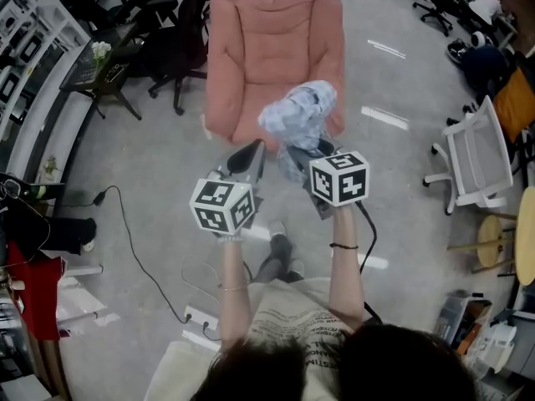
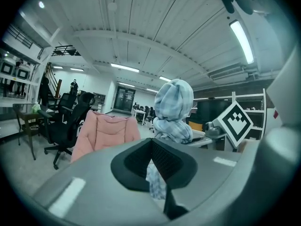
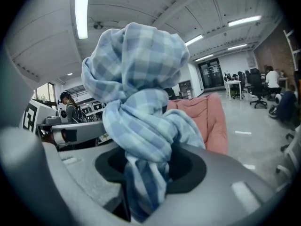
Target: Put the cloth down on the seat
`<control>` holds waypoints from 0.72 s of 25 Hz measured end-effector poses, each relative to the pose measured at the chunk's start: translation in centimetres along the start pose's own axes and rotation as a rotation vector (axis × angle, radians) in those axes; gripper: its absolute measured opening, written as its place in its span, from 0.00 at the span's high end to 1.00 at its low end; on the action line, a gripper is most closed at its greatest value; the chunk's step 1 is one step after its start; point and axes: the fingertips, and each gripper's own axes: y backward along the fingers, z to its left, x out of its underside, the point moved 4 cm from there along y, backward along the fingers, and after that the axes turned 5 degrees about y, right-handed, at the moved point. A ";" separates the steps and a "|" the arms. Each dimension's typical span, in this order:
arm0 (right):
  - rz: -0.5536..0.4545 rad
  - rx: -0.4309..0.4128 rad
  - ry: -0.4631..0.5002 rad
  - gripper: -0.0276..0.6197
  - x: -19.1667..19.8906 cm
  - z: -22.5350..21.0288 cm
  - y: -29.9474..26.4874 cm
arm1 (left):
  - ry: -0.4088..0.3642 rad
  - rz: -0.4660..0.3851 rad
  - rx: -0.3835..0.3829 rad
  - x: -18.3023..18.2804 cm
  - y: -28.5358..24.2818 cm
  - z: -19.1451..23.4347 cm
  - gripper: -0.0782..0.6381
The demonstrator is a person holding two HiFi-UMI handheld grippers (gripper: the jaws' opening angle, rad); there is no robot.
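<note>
A blue checked cloth (image 1: pixel 298 114) is bunched into a ball in the air, in front of a pink armchair (image 1: pixel 276 48). My right gripper (image 1: pixel 303 151) is shut on the cloth (image 3: pixel 141 126), which bulges up out of its jaws and hangs down between them. My left gripper (image 1: pixel 249 152) is beside it on the left. Its jaws (image 2: pixel 157 175) are shut on a thin corner of the cloth (image 2: pixel 173 109). The armchair's seat (image 2: pixel 106 131) lies ahead of both grippers and a little below them, with nothing on it. The armchair (image 3: pixel 211 121) also shows behind the cloth in the right gripper view.
Black office chairs (image 1: pixel 171 48) and a small side table with a plant (image 1: pixel 100 65) stand left of the armchair. A white chair (image 1: pixel 476 161) and a wooden stool (image 1: pixel 489 241) stand at the right. A cable (image 1: pixel 134 241) runs over the floor to a power strip (image 1: pixel 201 317).
</note>
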 end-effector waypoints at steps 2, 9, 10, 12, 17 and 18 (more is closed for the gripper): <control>0.010 -0.001 -0.002 0.67 -0.5 -1.0 -1.7 | 0.006 0.005 0.005 -0.4 -1.7 1.5 0.88; 0.035 0.010 -0.028 0.67 -2.0 -4.2 -6.7 | 0.022 0.028 0.023 -1.5 -7.1 5.7 0.88; 0.039 0.014 -0.032 0.67 -2.2 -4.8 -7.2 | 0.022 0.031 0.026 -1.6 -7.8 6.1 0.88; 0.046 0.023 -0.041 0.67 -2.6 -5.9 -8.3 | 0.024 0.036 0.033 -2.0 -9.2 6.9 0.88; 0.058 0.043 -0.058 0.67 -3.6 -8.5 -10.4 | 0.027 0.051 0.053 -2.5 -12.5 8.5 0.88; 0.058 0.046 -0.062 0.67 -3.7 -9.0 -10.8 | 0.026 0.054 0.058 -2.6 -13.2 8.8 0.88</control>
